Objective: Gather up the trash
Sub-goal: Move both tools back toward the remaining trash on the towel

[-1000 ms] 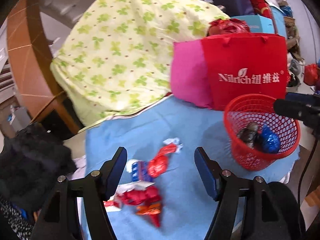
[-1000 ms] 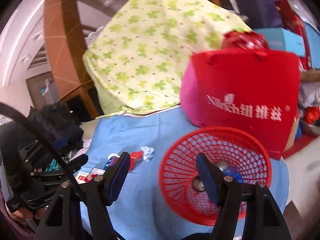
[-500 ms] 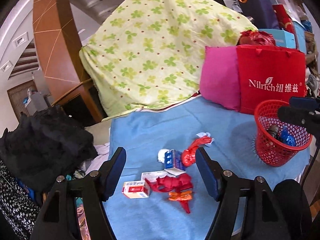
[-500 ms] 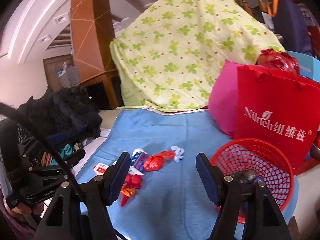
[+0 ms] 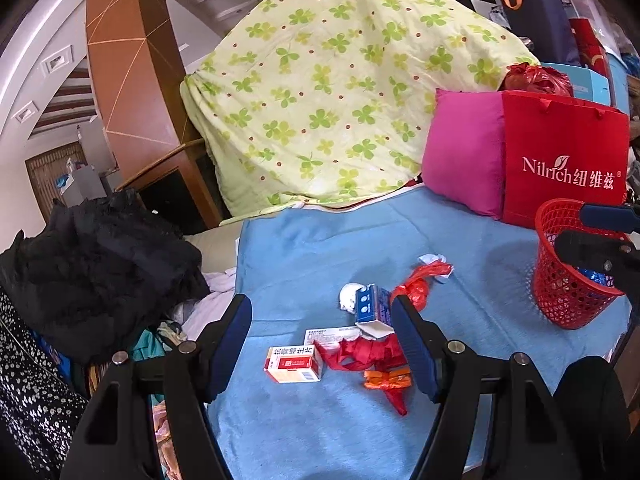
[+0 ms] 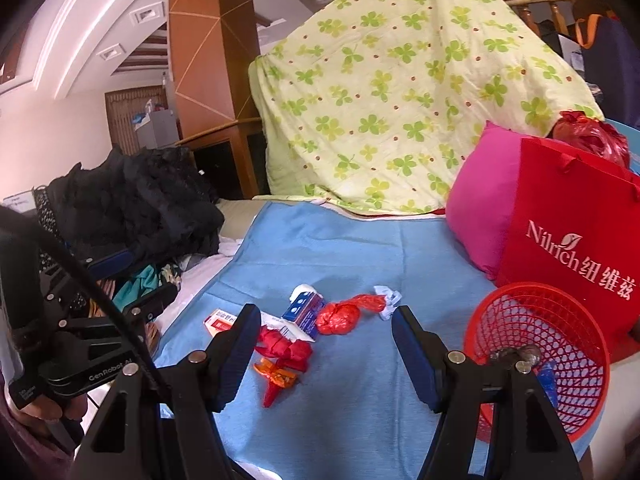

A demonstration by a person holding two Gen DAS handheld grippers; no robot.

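Trash (image 5: 362,340) mid-cloth; basket (image 5: 560,304) at cloth's right edge; both jaws spread.

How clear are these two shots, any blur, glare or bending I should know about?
Left wrist view: sharp in the middle, the box lettering shows; fisheye bends the pillar and blackens the corners. Right wrist view: same warping, soft at the edges, the wall at left washed pinkish; basket mesh crisp.
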